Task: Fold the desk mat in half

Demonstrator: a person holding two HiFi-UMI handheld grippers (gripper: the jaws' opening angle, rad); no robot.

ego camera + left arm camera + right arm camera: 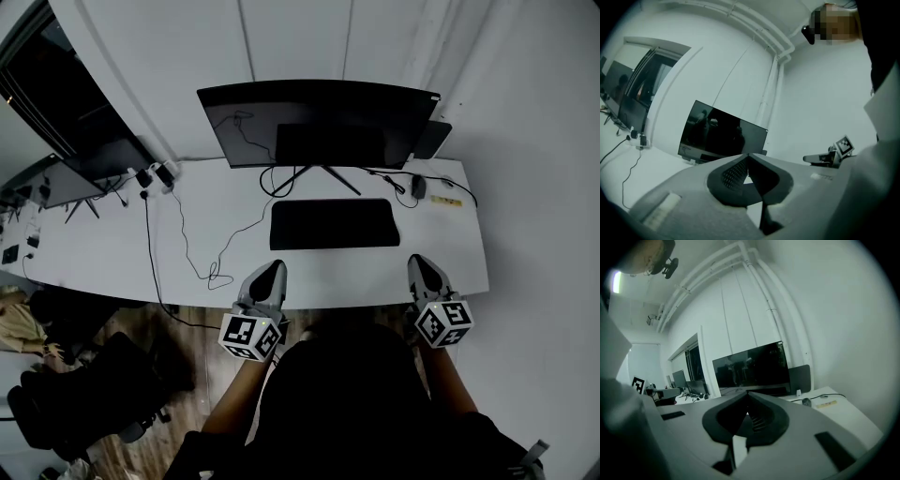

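The black desk mat (335,223) lies flat on the white desk (112,258), in front of the monitor, as a small dark rectangle. My left gripper (272,270) hovers over the desk's near edge, short of the mat's left corner, with its jaws shut and nothing in them (748,154). The right gripper (419,261) is at the near edge just right of the mat, also shut and empty (748,393). Neither gripper touches the mat. In both gripper views the jaws hide the mat.
A wide dark monitor (319,122) stands behind the mat on a stand. Loose cables (187,246) trail over the desk's left half. A mouse (418,186) and a yellow strip (448,201) lie at the back right. A second screen (70,178) stands at the far left.
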